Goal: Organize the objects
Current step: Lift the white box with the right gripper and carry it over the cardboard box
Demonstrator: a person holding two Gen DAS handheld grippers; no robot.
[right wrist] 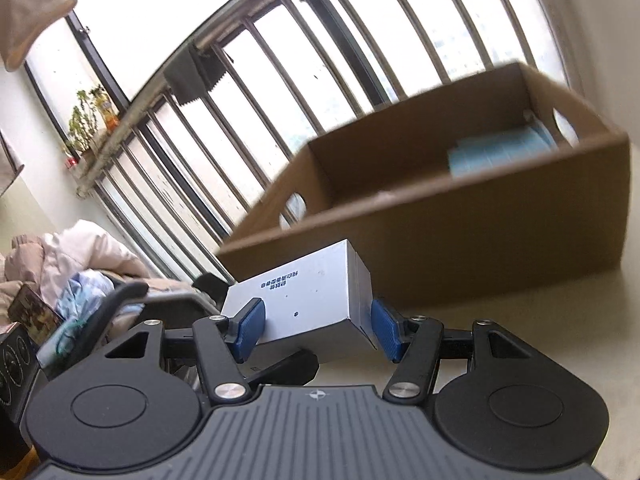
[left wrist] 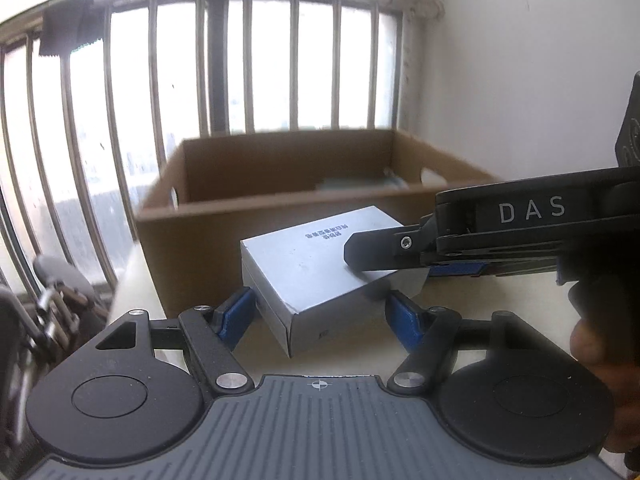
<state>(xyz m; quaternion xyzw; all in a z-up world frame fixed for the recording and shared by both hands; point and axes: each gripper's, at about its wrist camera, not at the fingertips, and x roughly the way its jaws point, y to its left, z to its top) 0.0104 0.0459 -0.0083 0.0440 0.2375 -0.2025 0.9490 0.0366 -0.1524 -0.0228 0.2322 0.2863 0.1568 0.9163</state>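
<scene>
"DAS" on right hand-held gripper [left wrist: 384, 254]

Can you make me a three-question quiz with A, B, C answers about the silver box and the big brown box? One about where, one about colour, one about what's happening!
1. Where is the cardboard box compared with the silver box?
A. Behind it, nearer the window bars
B. Underneath it
C. Inside it

2. What colour are the pads on the gripper fingers?
A. Red
B. Blue
C. Yellow

3. What is the right gripper doing to the silver box?
A. Hanging far from it
B. Squeezing it between its pads
C. Pushing it with shut jaws

Answers:
1. A, the brown box sits beyond the silver one, in front of the bars.
2. B, each pad is blue on a black finger.
3. B, one pad presses each side of the box in the right wrist view.
</scene>
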